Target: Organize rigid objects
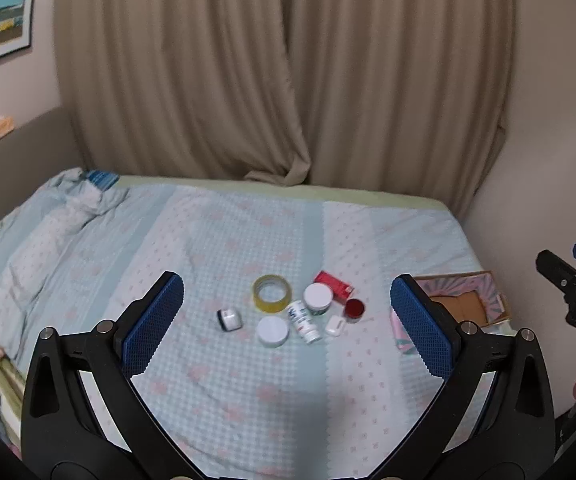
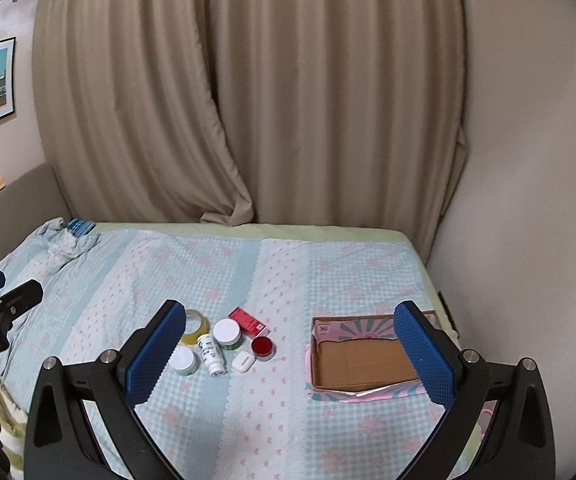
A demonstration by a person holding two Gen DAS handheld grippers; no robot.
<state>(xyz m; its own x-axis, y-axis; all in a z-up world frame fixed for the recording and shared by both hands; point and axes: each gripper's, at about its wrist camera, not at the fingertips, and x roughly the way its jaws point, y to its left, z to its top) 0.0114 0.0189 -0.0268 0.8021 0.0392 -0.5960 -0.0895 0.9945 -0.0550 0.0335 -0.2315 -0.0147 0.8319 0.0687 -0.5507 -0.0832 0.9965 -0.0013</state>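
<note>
A cluster of small objects lies on the bed: a yellow tape roll (image 1: 272,293) (image 2: 197,327), two white-lidded jars (image 1: 317,299) (image 1: 273,331) (image 2: 227,333) (image 2: 182,360), a white tube (image 1: 304,321) (image 2: 211,354), a red box (image 1: 333,284) (image 2: 247,321), a red-lidded jar (image 1: 354,309) (image 2: 263,348), a white case (image 1: 335,325) (image 2: 243,361) and a small black-and-white object (image 1: 229,319). An open, empty cardboard box (image 2: 362,362) (image 1: 462,304) lies to their right. My left gripper (image 1: 288,326) and right gripper (image 2: 290,358) are open and empty, above the bed, short of the objects.
The bed has a light blue patterned quilt (image 1: 248,240) (image 2: 288,272), bunched at the far left. Beige curtains (image 1: 280,72) hang behind it. A wall (image 2: 528,160) closes the right side. A framed picture (image 1: 0,12) hangs at left.
</note>
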